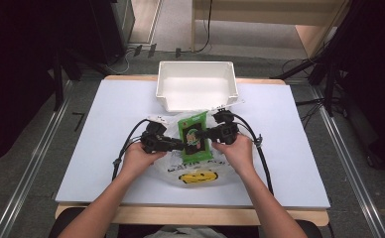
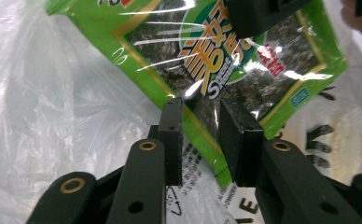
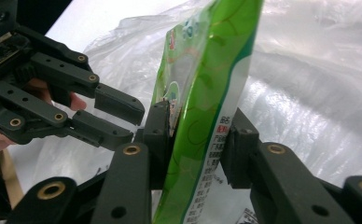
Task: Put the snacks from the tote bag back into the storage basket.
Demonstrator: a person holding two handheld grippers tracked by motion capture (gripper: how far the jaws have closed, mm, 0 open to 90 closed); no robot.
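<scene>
The flat green foil snack packet printed with dark seaweed sits at the middle of the worktop, over a crinkled clear plastic bag that bears a yellow smiley face. In the right gripper view the packet stands on edge between the jaws of the right claw; the jaws close on its lower part, one pad against each face, so this claw is grasping it. The left claw is released: in its own view the jaws stand apart with a gap between them, their tips just at the packet's edge and pressing on nothing. From the right gripper view the left claw shows just beside the packet with its two fingers spread. Both claws meet over the bag from either side, a hand behind each. Beyond them, near the far edge of the white worktop, stands a white rectangular plastic bin.
</scene>
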